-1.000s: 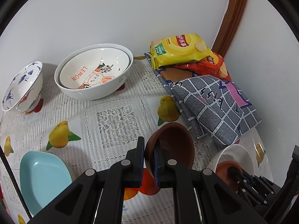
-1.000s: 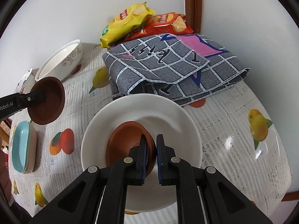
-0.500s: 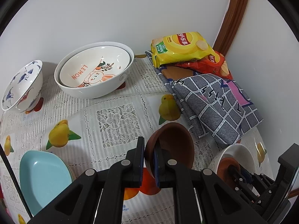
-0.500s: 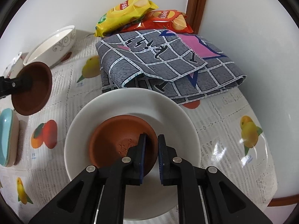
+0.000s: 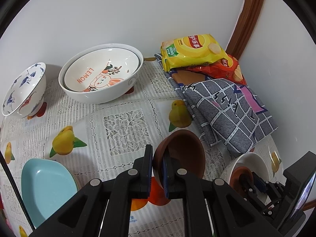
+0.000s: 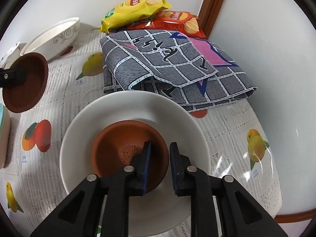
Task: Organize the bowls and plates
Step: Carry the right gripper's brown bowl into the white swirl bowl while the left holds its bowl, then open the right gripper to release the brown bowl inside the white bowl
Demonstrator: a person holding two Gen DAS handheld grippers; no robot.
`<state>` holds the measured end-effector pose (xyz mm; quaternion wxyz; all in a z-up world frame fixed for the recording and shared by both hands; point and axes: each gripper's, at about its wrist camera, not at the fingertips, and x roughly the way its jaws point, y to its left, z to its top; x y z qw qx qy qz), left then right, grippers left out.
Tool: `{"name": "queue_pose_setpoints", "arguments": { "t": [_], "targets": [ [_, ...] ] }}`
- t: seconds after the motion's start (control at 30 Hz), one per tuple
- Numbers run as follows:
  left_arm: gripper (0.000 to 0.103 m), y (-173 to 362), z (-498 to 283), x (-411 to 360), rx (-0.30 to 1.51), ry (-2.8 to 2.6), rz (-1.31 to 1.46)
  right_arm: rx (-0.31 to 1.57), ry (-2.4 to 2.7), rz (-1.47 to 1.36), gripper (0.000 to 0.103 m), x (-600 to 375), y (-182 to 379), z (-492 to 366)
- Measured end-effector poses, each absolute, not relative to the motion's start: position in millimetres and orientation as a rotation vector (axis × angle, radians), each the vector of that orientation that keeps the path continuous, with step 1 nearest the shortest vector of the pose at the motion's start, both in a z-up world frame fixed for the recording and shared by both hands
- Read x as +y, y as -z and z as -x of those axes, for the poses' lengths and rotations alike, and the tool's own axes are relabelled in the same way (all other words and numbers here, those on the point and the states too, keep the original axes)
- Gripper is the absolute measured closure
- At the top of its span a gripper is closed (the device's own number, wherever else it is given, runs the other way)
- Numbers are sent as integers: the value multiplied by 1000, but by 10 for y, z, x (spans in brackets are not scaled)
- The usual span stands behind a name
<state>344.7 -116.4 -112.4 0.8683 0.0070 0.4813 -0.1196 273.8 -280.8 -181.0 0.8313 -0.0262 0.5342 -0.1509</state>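
Low in the left wrist view, the left gripper (image 5: pixel 157 168) is clamped on the rim of a dark brown bowl (image 5: pixel 182 154), one pad inside the rim and one outside, and the bowl is held tilted above the fruit-print tablecloth (image 5: pixel 122 126). In the right wrist view that same bowl shows at the left edge of the frame, again tilted and clear of the cloth.

At the bottom centre of the right wrist view, the right gripper (image 6: pixel 159 163) has its jaws opening. Its left pad sits inside a terracotta saucer (image 6: pixel 122 148) and its right pad sits outside the saucer's right rim, with a visible gap there, so the pads no longer press on it. The saucer lies in the middle of a white plate (image 6: pixel 138 106), which rests on the tablecloth just in front of a folded grey checked cloth (image 6: pixel 177 67).

In the upper middle of the left wrist view, a white bowl with a LEMON print (image 5: pixel 102 73) is nested in a larger white bowl (image 5: pixel 98 96) near the wall. A blue-patterned bowl (image 5: pixel 23 92) stands at the left edge, and pale blue dishes (image 5: pixel 45 187) lie at the lower left. A yellow chip bag (image 5: pixel 191 51) lies partly over a red chip bag (image 5: pixel 225 69) at the upper right, beside brown wooden trim (image 5: pixel 246 17).
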Motion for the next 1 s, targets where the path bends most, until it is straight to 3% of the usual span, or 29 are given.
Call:
{"name": "queue_pose_setpoints", "arguments": {
  "t": [0.2,0.33,1.0],
  "targets": [
    [94,1094,-3423,-1164,1003,261,-15,1130,297,63,76,-2796,1805,-2729],
    [94,1041,-3396,-1178,993,265,-13,1112,297,67,64,-2777,1750,-2693],
    [94,636,-2890,-1190,921,312,11,956,291,-40,64,-3009,922,-1965]
  ]
}}
